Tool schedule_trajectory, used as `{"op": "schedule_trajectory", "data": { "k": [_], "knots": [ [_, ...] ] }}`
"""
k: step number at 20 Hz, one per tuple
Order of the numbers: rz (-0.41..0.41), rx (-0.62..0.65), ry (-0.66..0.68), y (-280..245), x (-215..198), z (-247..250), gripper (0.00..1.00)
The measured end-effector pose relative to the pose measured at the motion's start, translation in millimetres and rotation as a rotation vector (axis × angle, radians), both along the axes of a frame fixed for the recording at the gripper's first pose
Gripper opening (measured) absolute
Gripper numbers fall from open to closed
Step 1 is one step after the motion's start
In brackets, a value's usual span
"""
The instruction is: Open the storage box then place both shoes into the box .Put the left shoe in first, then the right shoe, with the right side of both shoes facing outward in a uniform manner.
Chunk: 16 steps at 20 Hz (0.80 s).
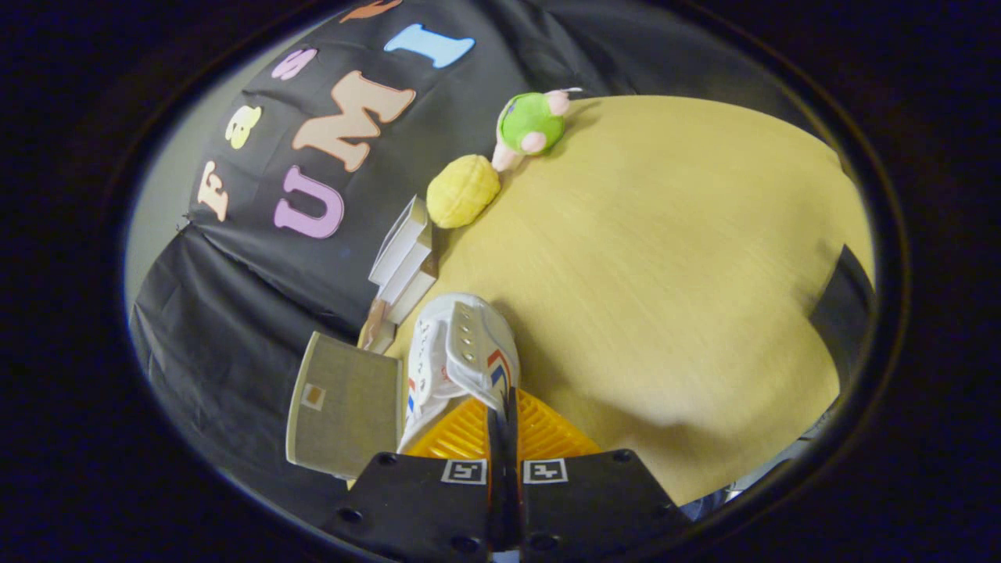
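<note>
My gripper (503, 418) is shut on a white shoe (457, 352), with both fingers pinching the edge of its upper. The shoe has red and blue chevron marks and a row of lace eyelets. It points away from me, just ahead of the fingers. Directly left of the shoe stands the beige fabric storage box (340, 407) with a small label window on the panel facing me. The shoe's left side is close against that box. I cannot tell whether the box is open, and its inside is hidden.
The wooden table (665, 274) stretches ahead and to the right. Beyond the shoe, a few white books (403, 258) lean at the table's back edge. Farther along that edge lie a yellow plush toy (461, 190) and a green plush toy (532, 121).
</note>
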<state>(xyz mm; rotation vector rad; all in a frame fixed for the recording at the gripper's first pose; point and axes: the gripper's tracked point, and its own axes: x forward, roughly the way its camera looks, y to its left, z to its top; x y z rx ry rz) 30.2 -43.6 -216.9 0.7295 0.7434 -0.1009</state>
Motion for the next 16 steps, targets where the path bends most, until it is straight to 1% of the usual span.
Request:
{"op": "schedule_trajectory", "data": {
  "k": [7,10,16],
  "knots": [
    [0.087,0.072,-0.054,57,2,34,0.03],
    [0.131,0.116,-0.083,86,4,57,0.03],
    [0.229,0.142,-0.14,148,16,108,0.03]
  ]
}}
